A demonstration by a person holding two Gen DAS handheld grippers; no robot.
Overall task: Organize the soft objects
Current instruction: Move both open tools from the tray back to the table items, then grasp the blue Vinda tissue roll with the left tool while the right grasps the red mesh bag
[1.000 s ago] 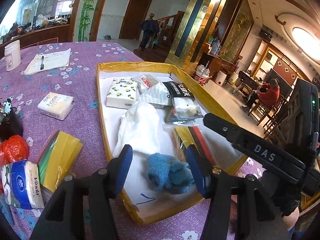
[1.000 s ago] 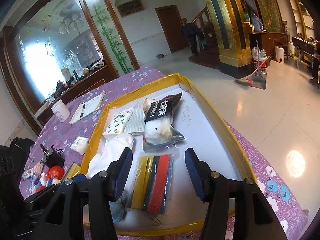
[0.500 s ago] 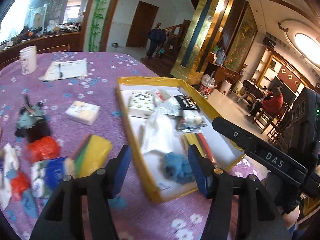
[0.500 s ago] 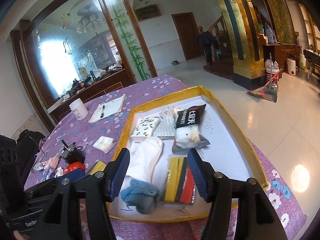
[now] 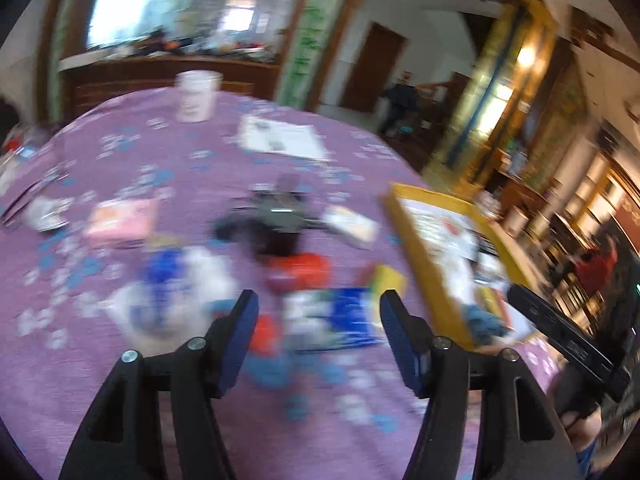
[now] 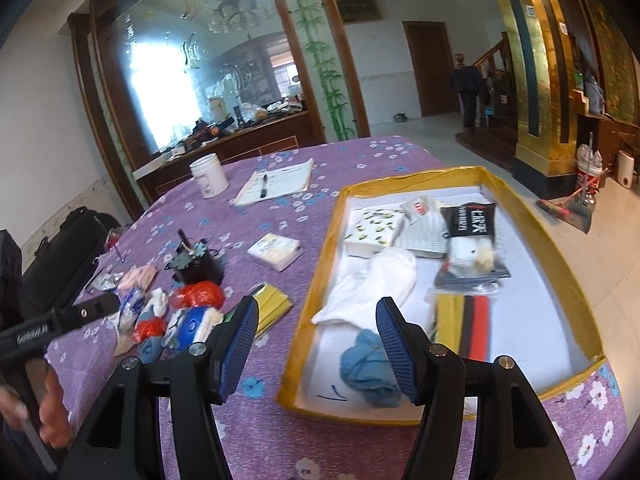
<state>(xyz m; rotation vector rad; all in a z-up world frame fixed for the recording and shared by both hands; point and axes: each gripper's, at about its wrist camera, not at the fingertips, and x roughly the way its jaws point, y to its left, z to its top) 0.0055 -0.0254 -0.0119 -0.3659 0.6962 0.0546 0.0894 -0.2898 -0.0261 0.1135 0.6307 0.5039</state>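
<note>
A yellow-rimmed tray holds a blue cloth, a white sock, a striped packet and tissue packs. Loose soft items lie on the purple tablecloth left of it: a blue-and-white tissue pack, a red bundle, a yellow packet. My right gripper is open and empty above the tray's left edge. My left gripper is open and empty above the blurred tissue pack; the tray is to its right.
A black holder, a small tissue pack, a notebook with pen and a white jar stand farther back on the table. A black bag lies at the left edge. A person stands by the far door.
My left gripper has swung left, away from the tray and over the loose pile; its view is now blurred. My right gripper has pulled back and left, still open.
</note>
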